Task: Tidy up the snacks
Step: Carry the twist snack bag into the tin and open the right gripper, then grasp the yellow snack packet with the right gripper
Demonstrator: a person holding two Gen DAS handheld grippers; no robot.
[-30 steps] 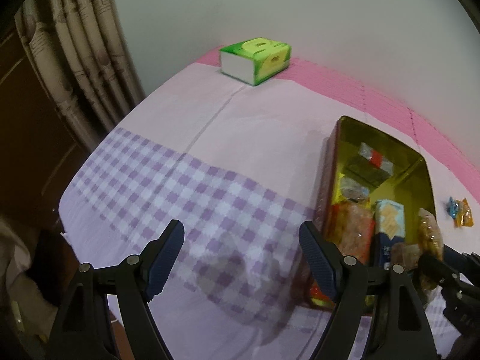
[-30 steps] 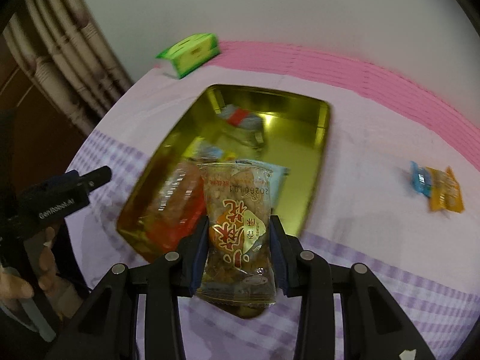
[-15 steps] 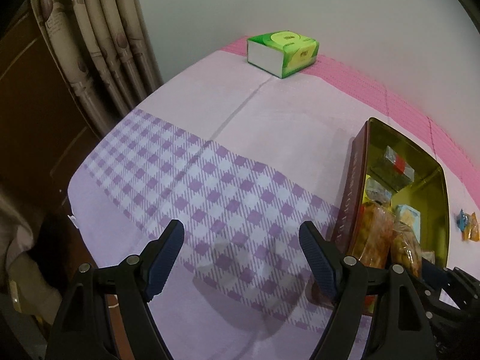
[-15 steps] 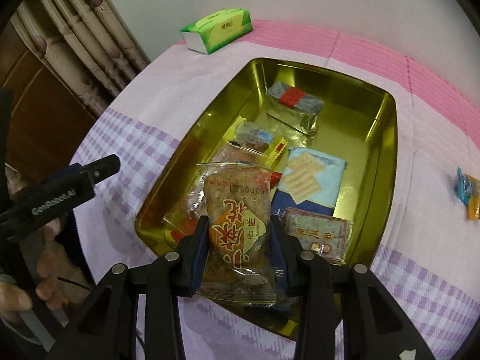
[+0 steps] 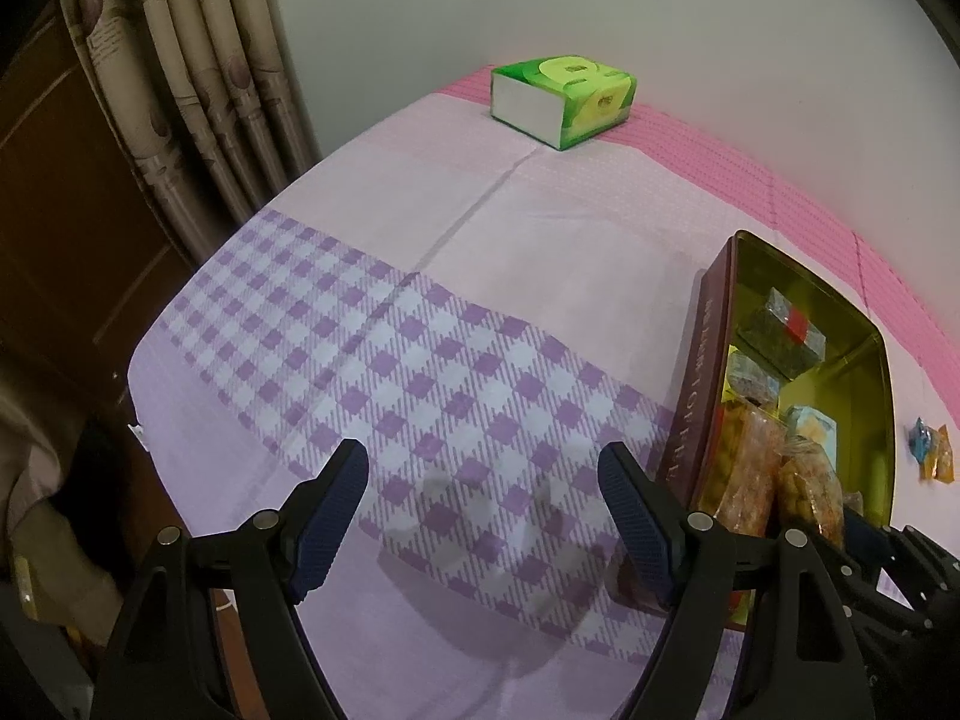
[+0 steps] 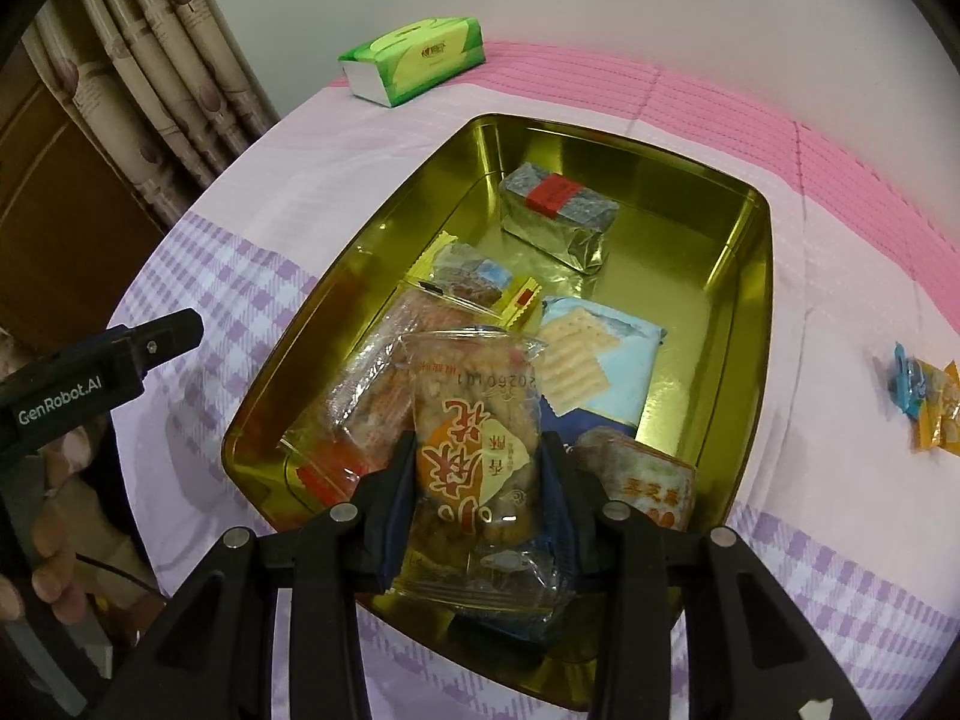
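My right gripper [image 6: 477, 459] is shut on a clear snack packet with orange print [image 6: 474, 420] and holds it over the near end of the gold tin tray [image 6: 759, 276]. The tray holds a silver packet with a red band [image 6: 558, 216], a blue cracker packet [image 6: 594, 360], an orange packet [image 6: 372, 402] and other snacks. My left gripper [image 5: 483, 516] is open and empty over the checked cloth, left of the tray [image 5: 696, 372]. The held packet [image 5: 807, 486] also shows in the left wrist view.
A green tissue box [image 6: 414, 57] stands at the back left by the wall. Two small wrapped candies [image 6: 927, 396] lie on the cloth right of the tray. Curtains [image 5: 198, 78] and the table's edge are at the left.
My right gripper has come nearer and lower over the tray with the packet. The left gripper has drawn back and left, still open.
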